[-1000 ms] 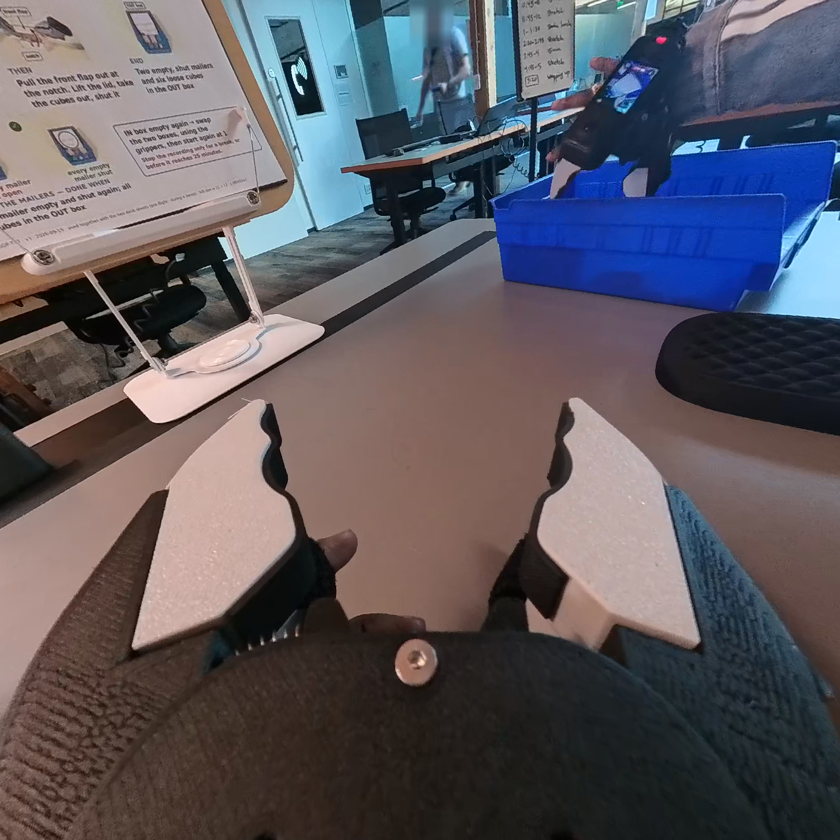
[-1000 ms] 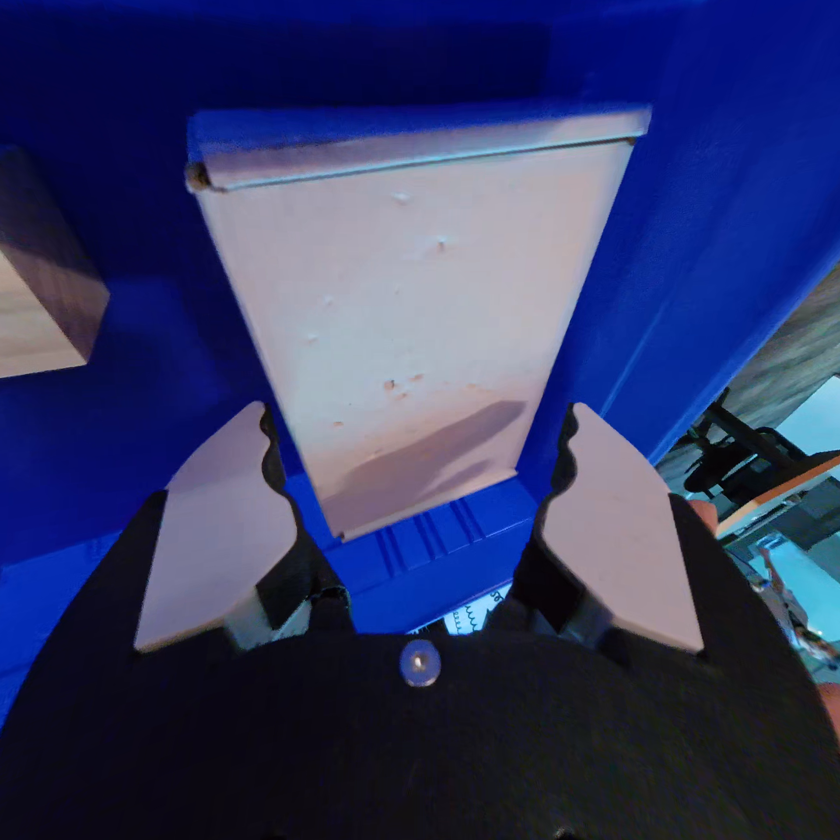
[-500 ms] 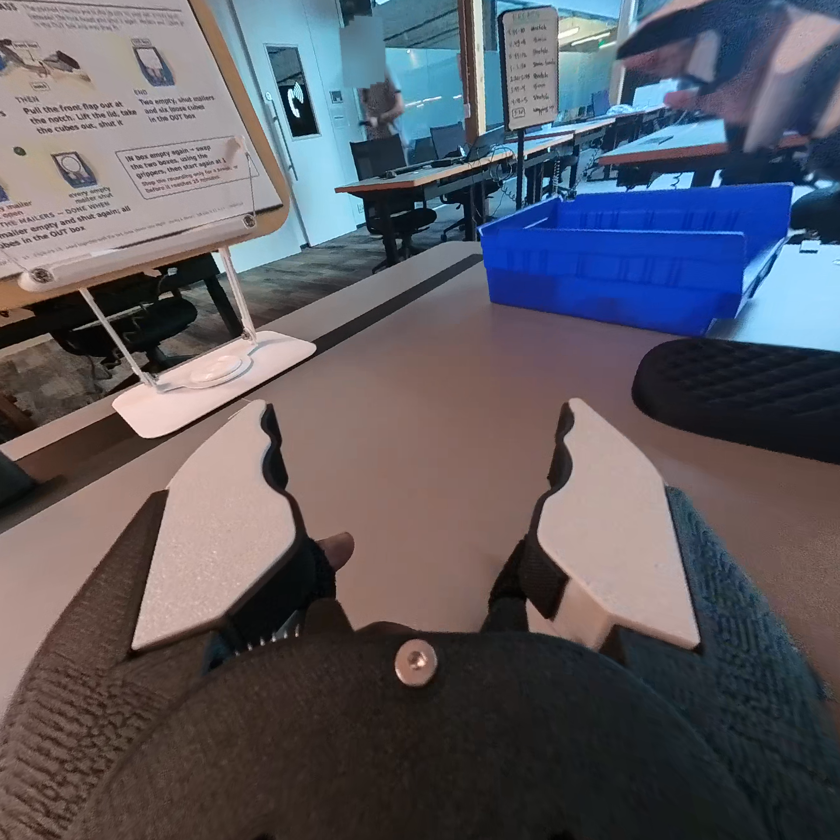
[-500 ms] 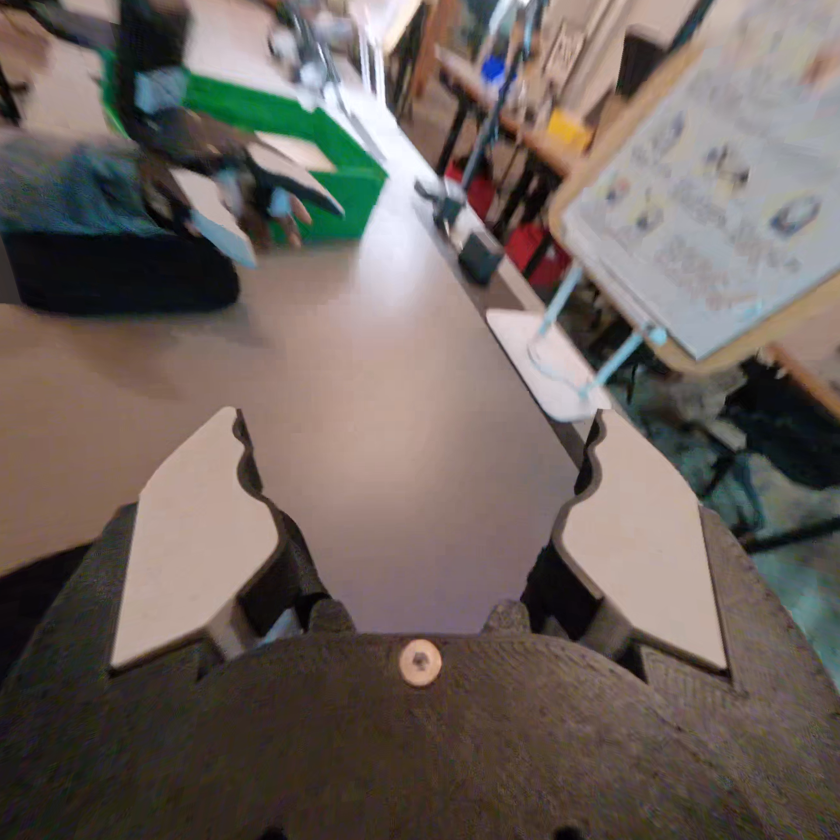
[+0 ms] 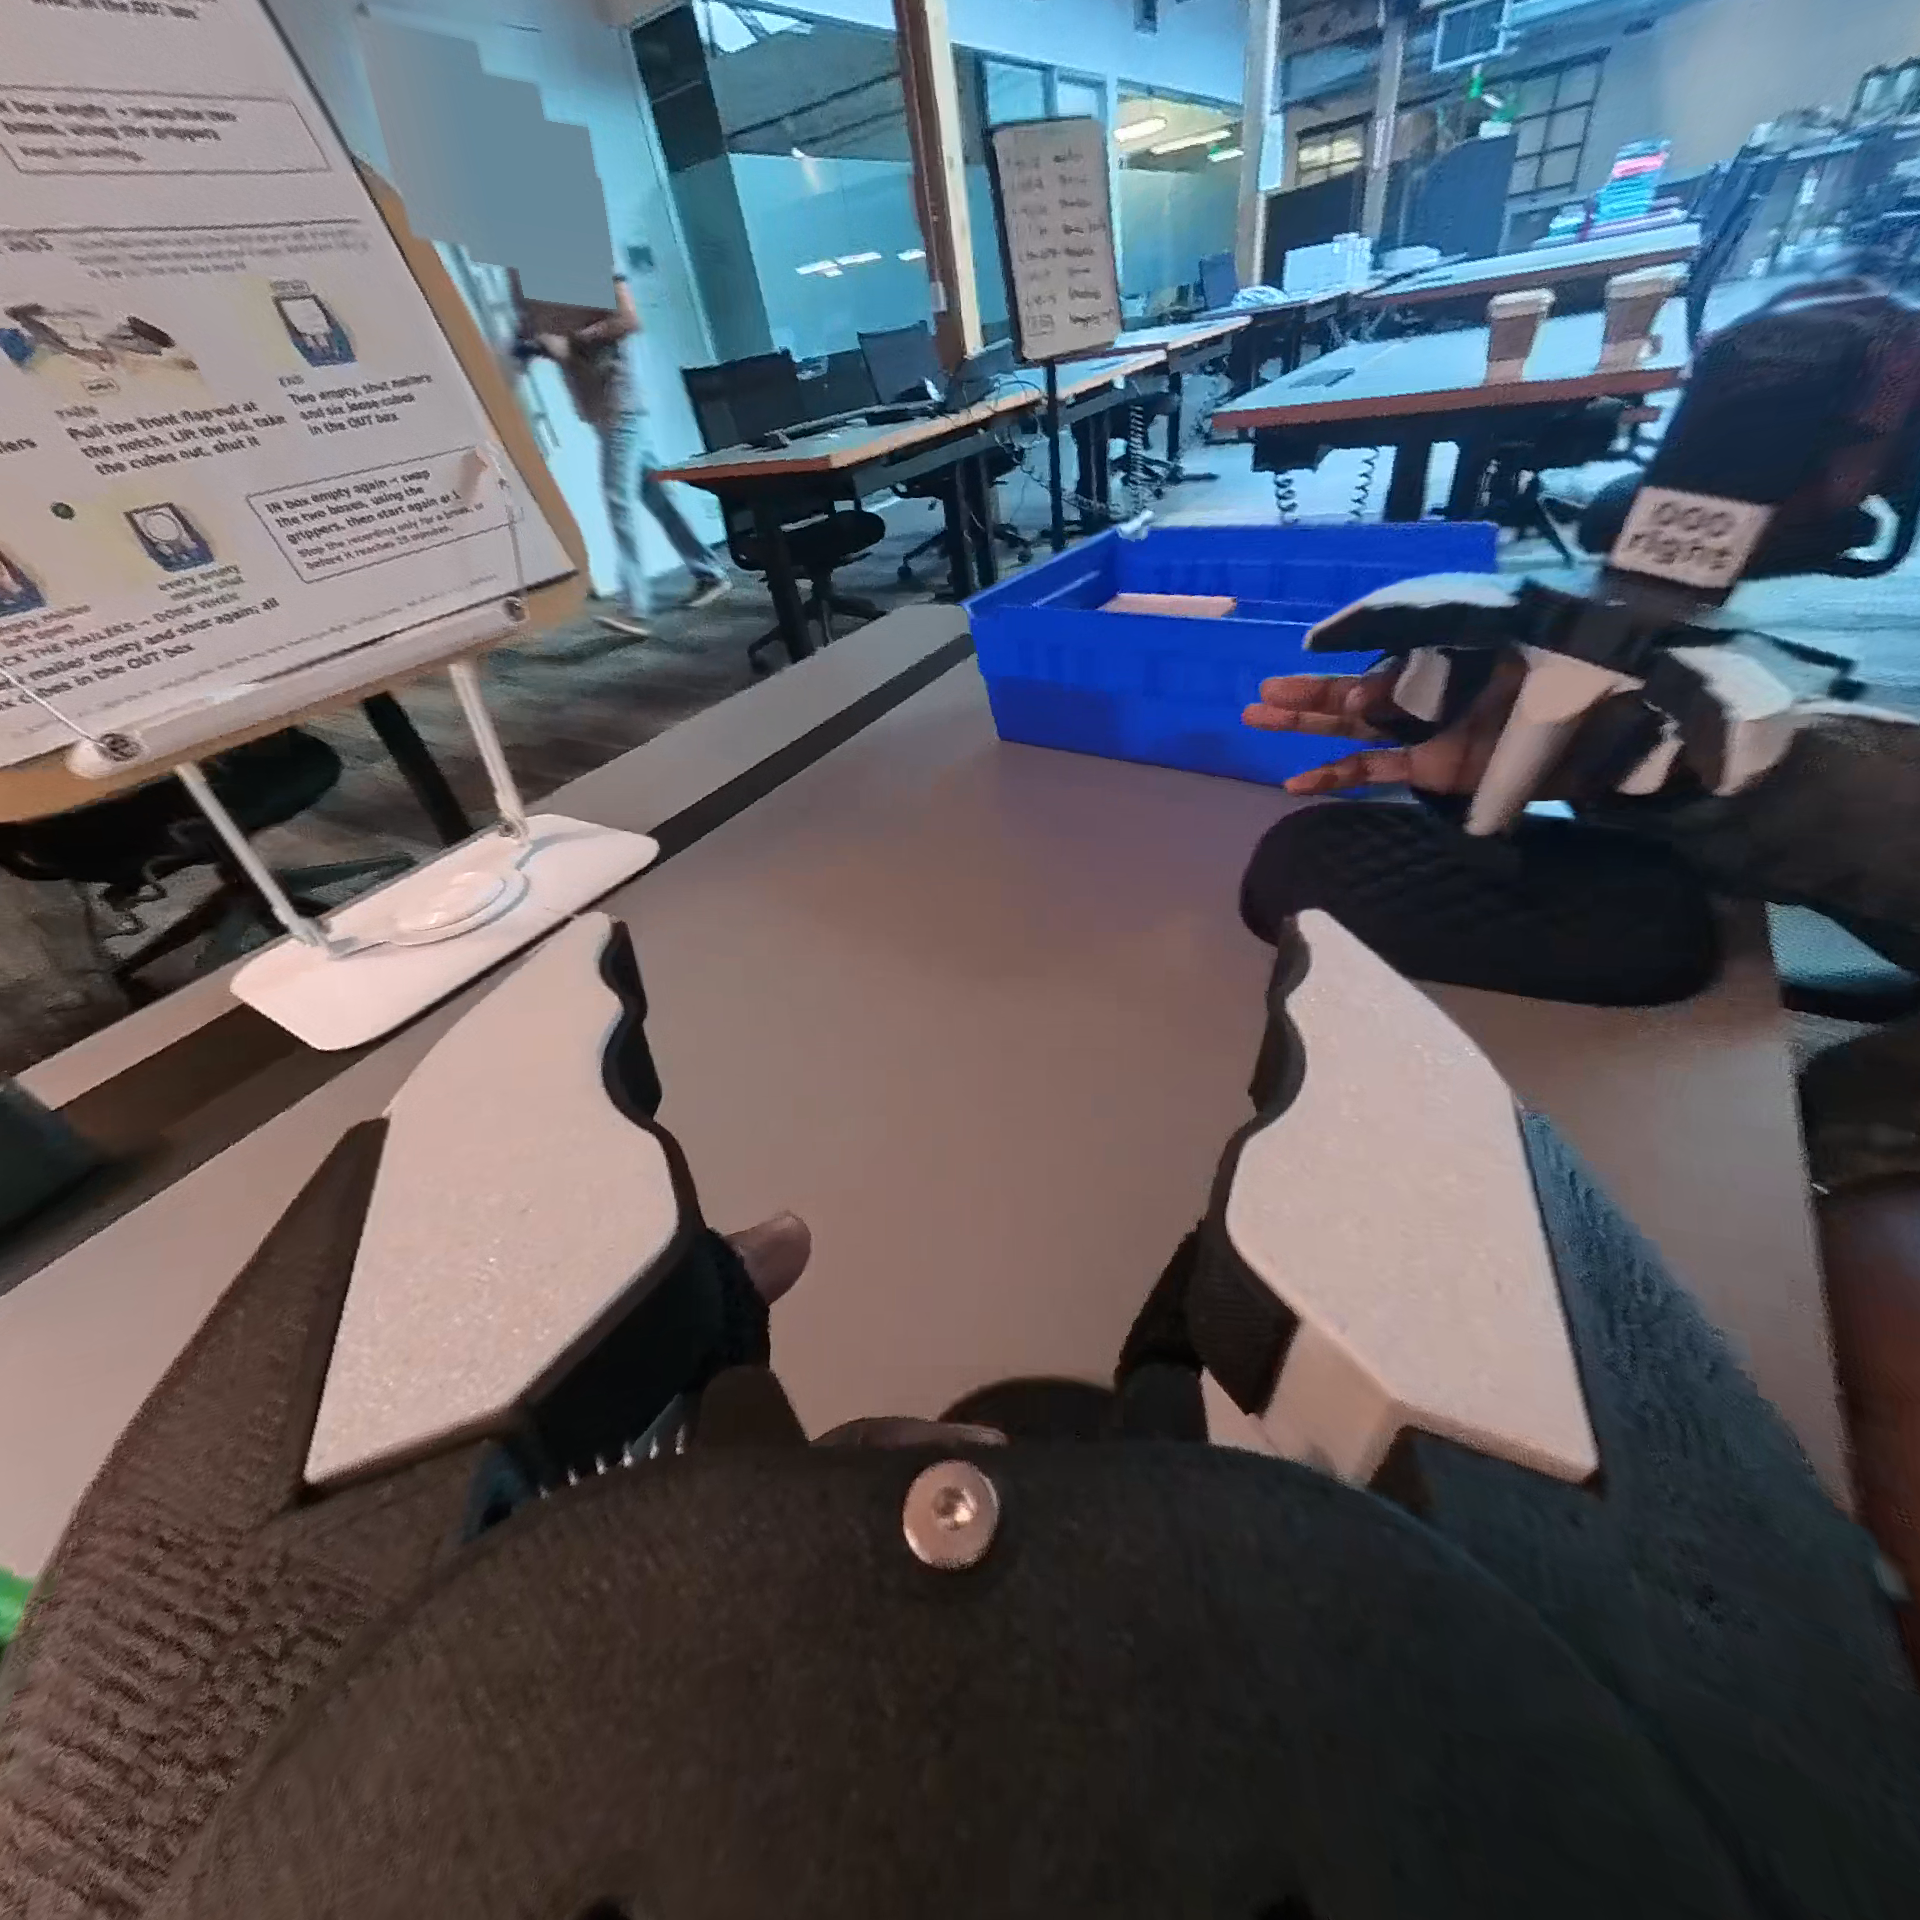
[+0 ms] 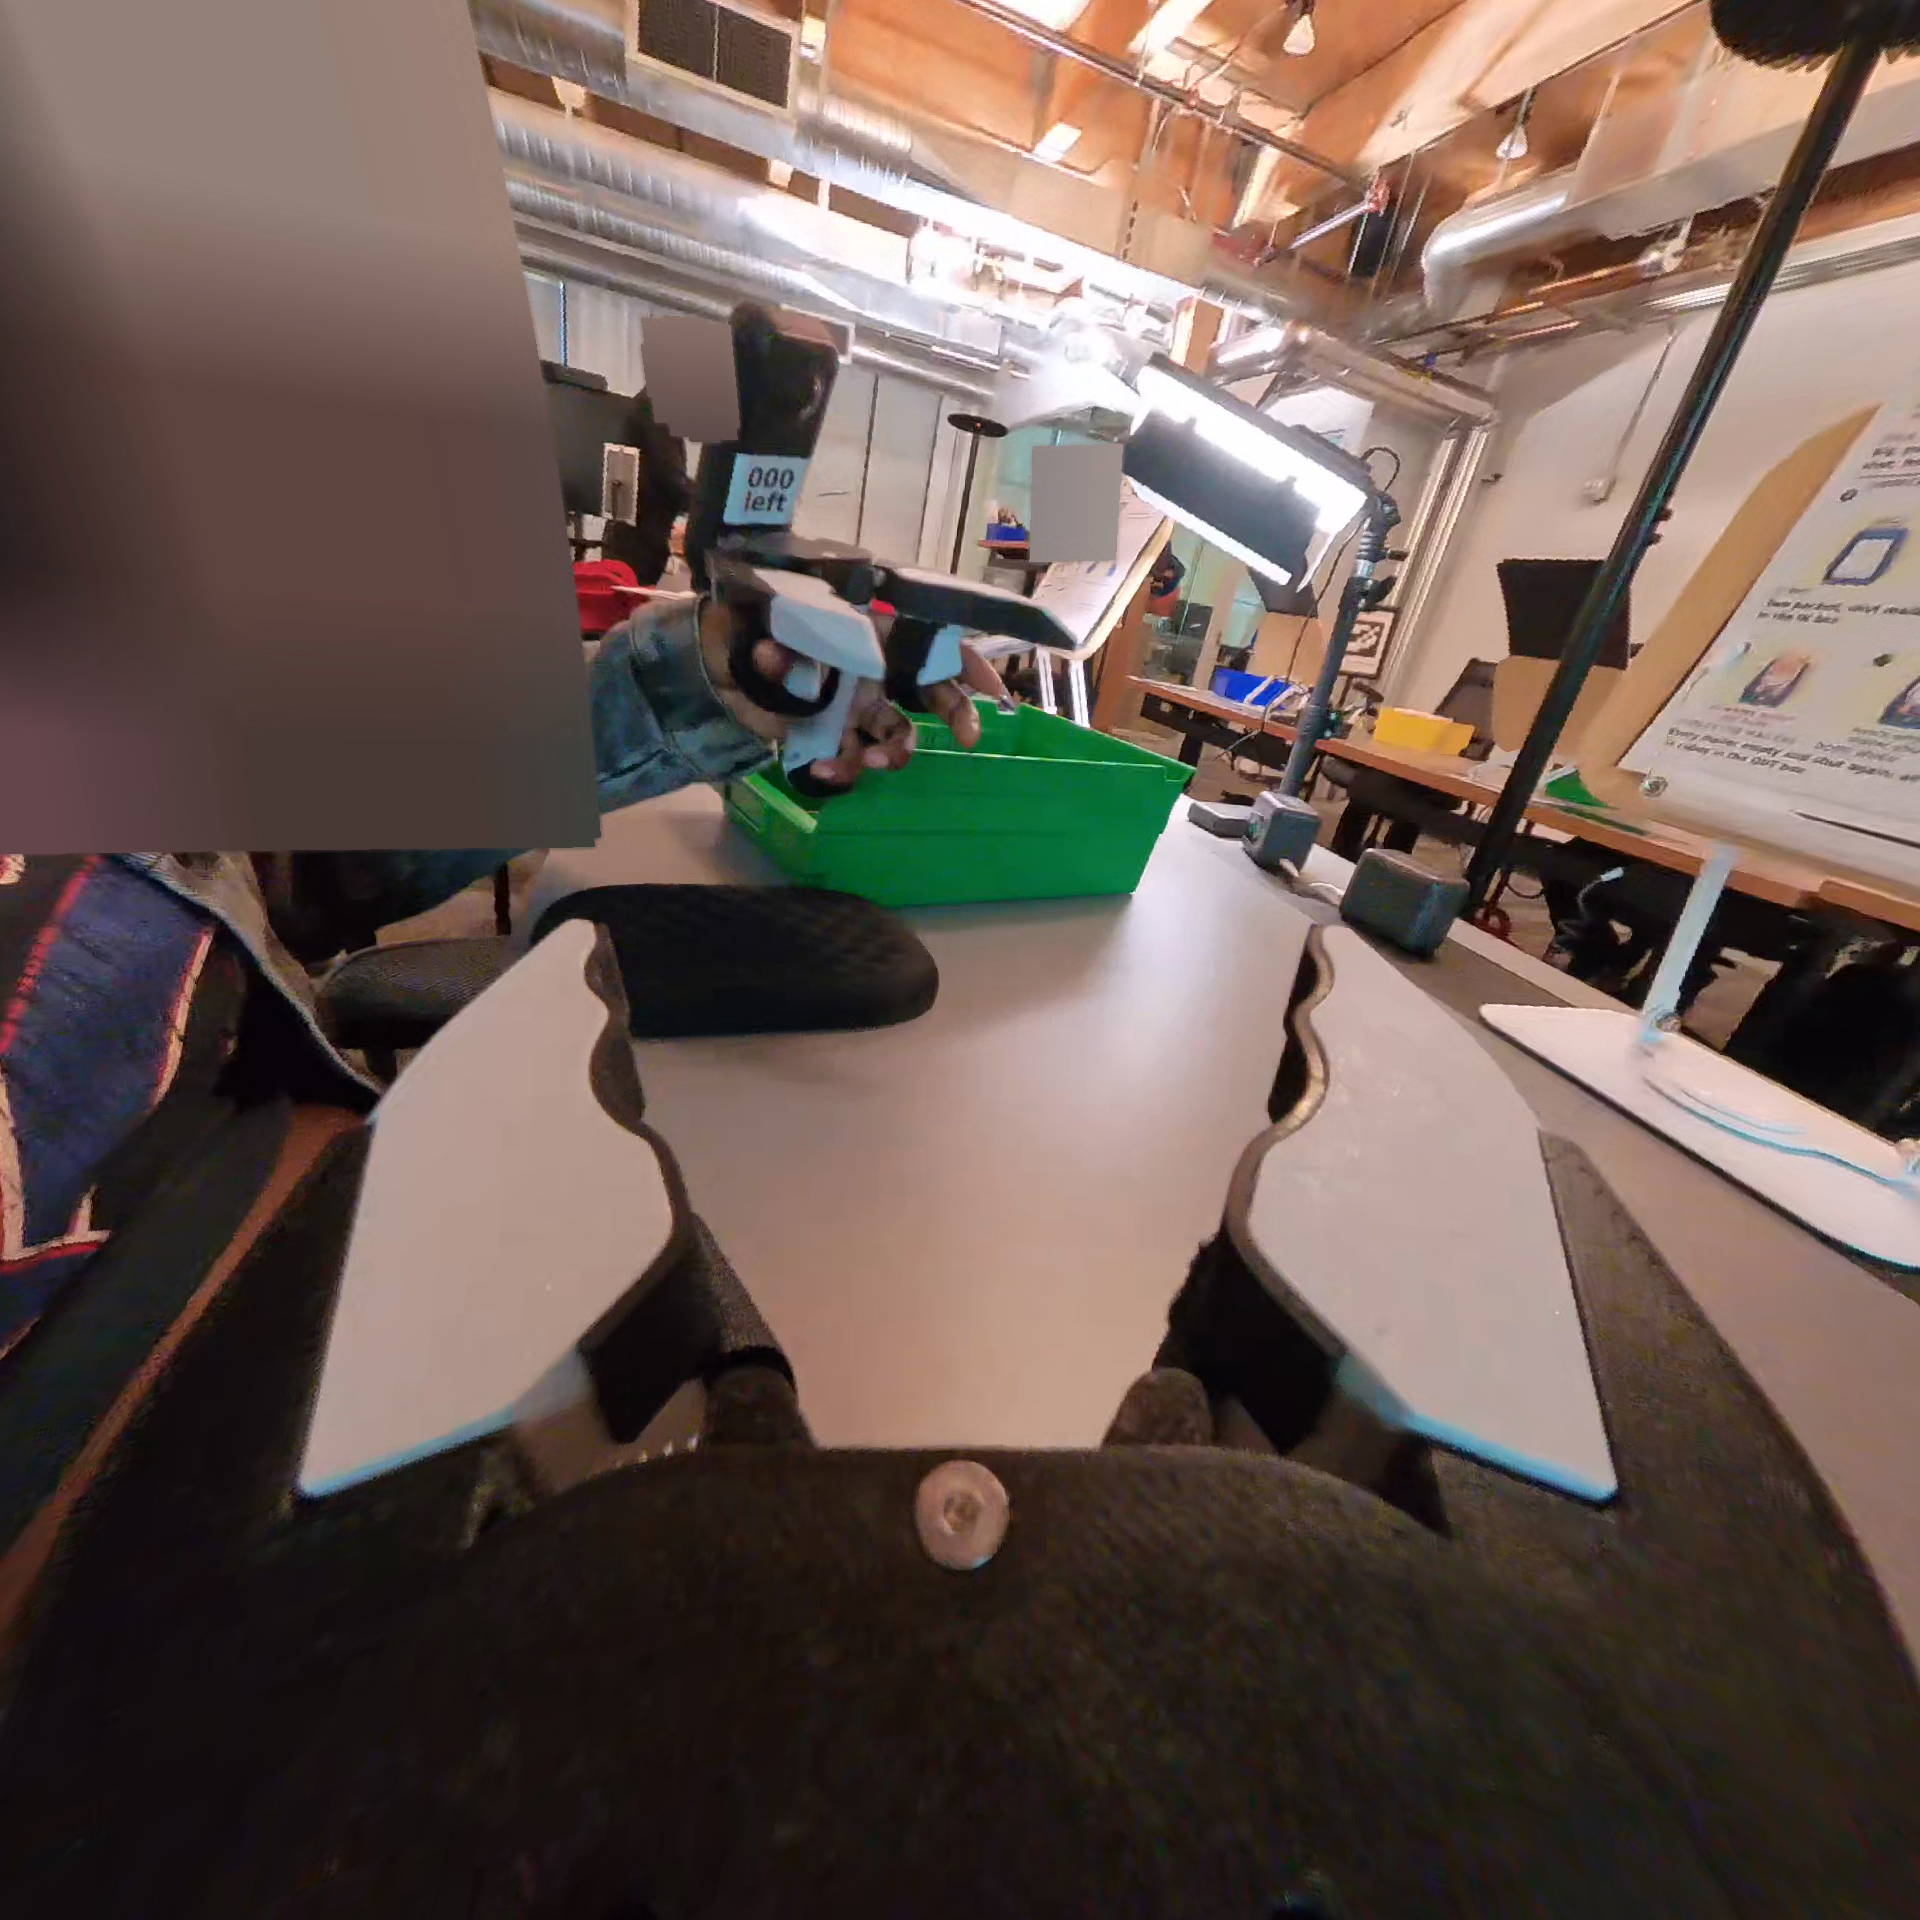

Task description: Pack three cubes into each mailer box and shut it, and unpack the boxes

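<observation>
Grey table (image 5: 935, 935) fills both views, bare btwn the grippers. Blue bin (image 5: 1195, 686) sits at far right in left wrist view, w/ a pale flat mailer box (image 5: 1169, 605) lying inside it; cubes can't be made out. Green bin (image 6: 966, 821) sits at the far end in right wrist view, contents hidden by its wall. Instruction board (image 5: 208, 416) on a white stand is at left in left wrist view. Black padded rest (image 5: 1475, 904) lies near the blue bin, on the right. A second black padded rest (image 6: 748, 956) lies just in front of the green bin. Left gripper (image 5: 945, 1029) hangs over the table, jaws spread wide, nothing btwn them. Right gripper (image 6: 956, 1023) likewise: jaws spread, empty, above the table.
</observation>
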A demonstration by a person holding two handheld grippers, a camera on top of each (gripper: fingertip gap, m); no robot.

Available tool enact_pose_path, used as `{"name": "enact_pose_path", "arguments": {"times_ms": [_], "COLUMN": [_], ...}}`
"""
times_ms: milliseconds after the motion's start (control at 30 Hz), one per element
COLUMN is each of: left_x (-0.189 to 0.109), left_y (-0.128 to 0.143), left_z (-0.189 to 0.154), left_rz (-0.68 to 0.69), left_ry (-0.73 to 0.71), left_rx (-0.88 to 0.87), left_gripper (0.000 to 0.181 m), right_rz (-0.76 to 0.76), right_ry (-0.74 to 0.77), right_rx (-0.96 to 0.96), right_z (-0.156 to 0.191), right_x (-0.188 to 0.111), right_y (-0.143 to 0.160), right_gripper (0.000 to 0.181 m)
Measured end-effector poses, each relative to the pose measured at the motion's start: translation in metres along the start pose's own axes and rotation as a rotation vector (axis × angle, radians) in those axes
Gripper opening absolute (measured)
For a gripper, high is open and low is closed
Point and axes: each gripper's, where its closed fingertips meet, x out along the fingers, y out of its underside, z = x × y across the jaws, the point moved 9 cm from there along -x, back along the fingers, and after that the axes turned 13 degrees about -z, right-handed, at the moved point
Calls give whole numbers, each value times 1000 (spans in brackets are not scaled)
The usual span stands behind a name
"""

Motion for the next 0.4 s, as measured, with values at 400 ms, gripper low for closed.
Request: {"name": "enact_pose_path", "arguments": {"times_ms": [400], "left_x": [-84], "left_y": [-33], "left_z": [113], "left_rz": [820], "left_ry": [-4], "left_rx": [352], "left_gripper": [121], "right_rz": [6], "right_ry": [4], "right_rx": [13], "right_z": [-1], "right_x": [0], "right_y": [5], "right_gripper": [121]}}
